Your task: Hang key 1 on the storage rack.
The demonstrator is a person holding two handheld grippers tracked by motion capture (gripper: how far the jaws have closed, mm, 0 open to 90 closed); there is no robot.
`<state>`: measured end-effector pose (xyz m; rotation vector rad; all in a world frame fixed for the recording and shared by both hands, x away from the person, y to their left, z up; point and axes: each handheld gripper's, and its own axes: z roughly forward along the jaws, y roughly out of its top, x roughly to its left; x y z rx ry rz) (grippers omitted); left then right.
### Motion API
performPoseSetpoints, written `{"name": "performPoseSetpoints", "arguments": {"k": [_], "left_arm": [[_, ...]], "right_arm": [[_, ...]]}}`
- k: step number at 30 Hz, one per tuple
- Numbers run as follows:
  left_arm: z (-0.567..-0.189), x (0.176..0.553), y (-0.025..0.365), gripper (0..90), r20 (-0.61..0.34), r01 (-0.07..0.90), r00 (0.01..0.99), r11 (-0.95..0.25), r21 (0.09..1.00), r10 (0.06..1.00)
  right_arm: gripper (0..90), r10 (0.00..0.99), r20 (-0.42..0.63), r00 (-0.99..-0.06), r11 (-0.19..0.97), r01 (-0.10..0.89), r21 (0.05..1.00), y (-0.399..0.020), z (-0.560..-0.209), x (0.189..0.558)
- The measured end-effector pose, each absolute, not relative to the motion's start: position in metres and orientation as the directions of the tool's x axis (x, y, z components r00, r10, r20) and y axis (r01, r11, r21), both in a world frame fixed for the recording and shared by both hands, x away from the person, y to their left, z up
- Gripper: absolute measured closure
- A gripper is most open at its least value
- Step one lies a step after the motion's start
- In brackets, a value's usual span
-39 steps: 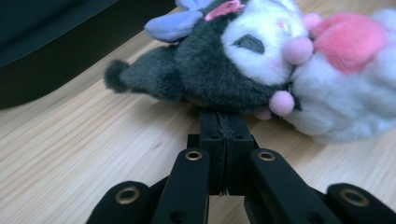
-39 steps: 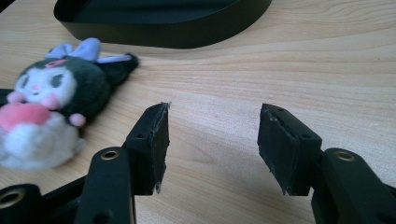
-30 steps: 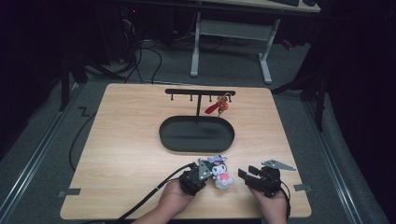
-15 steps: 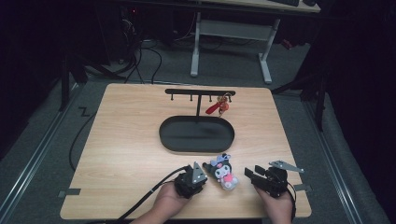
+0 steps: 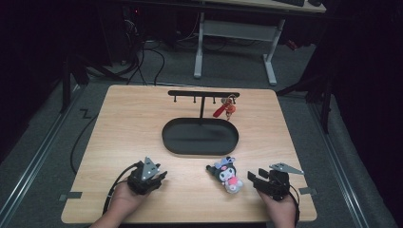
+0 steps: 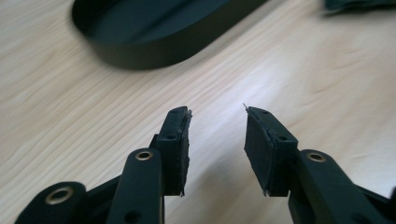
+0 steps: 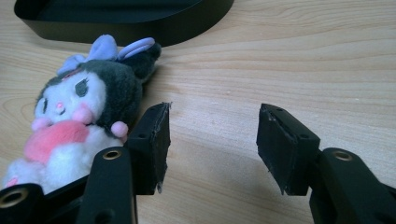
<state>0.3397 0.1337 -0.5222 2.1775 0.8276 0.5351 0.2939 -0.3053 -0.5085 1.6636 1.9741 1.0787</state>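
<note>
- Near edge of the counter (image 5: 142, 128): the left tongs (image 5: 151, 178) sit toward the near left corner, jaws parted with bare wood between them – they have just been opening, and nothing lies between the pads in the left gripper view.
- The right tongs (image 5: 255, 179) rest near the near right corner, jaws moderately apart and empty, the plush toy (image 5: 227, 174) just beside the left jaw rather than between the two.
- The toy – dark ears, lilac bow, pink heart – lies on its back on the wood, between the two tongs and just in front of the tray's near rim.
- My reading: the toy has been set down and released; the step in hand is a re-grasp or a handover to the right tongs.
- That next move would call for shifting the right tongs sideways so the soft body sits between the pads, then closing gently.
- Middle of the counter: a black oval tray (image 5: 168, 142), empty.
- Beyond it, a black hook rack (image 5: 190, 93) with a red keychain charm (image 5: 223, 110) hanging near its right end.
- The surface is pale wood grain; the room behind is dark, with white desk legs (image 5: 198, 52) and cables on grey flooring.
</note>
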Motion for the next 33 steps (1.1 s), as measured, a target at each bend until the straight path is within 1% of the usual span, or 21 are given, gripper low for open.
{"name": "performPoseSetpoints", "arguments": {"k": [1,2,4,6,8,15,20,22,25,33], "left_arm": [[-0.524,0.344,0.135,58.4,0.124,0.399,0.697,-0.525,0.752,0.707],[-0.524,0.347,0.137,55.4,0.132,0.398,0.696,-0.532,0.748,0.706],[-0.523,0.35,0.139,51.9,0.108,0.407,0.699,-0.518,0.752,0.707],[-0.522,0.349,0.14,50.9,0.1,0.398,0.709,-0.514,0.76,0.698],[-0.522,0.347,0.139,49.3,0.108,0.384,0.722,-0.525,0.759,0.683],[-0.521,0.348,0.14,47.6,0.104,0.384,0.721,-0.521,0.762,0.685],[-0.522,0.349,0.14,48.0,0.104,0.387,0.719,-0.52,0.761,0.687],[-0.522,0.349,0.139,47.8,0.103,0.383,0.722,-0.52,0.763,0.684],[-0.521,0.347,0.139,47.6,0.108,0.376,0.728,-0.525,0.763,0.677],[-0.52,0.343,0.139,47.3,0.12,0.352,0.744,-0.539,0.765,0.657]], "right_arm": [[45.2,0.945,0.209,-0.25,0.02,0.684,0.729,-0.305,-0.509,0.294],[45.3,0.946,0.214,-0.242,0.011,0.685,0.728,-0.305,-0.509,0.295],[46.3,0.949,0.214,-0.233,0.007,0.69,0.724,-0.304,-0.509,0.296],[48.2,0.947,0.219,-0.233,0.005,0.696,0.718,-0.302,-0.508,0.296],[49.3,0.952,0.203,-0.229,0.015,0.699,0.715,-0.299,-0.507,0.295],[52.8,0.957,0.173,-0.231,0.044,0.708,0.704,-0.294,-0.505,0.293],[52.9,0.956,0.155,-0.248,0.075,0.719,0.691,-0.29,-0.502,0.293],[52.5,0.958,0.147,-0.246,0.083,0.73,0.678,-0.289,-0.503,0.294],[49.6,0.966,0.128,-0.227,0.092,0.756,0.648,-0.286,-0.504,0.296],[48.6,0.974,0.088,-0.209,0.12,0.806,0.579,-0.284,-0.498,0.298]]}}
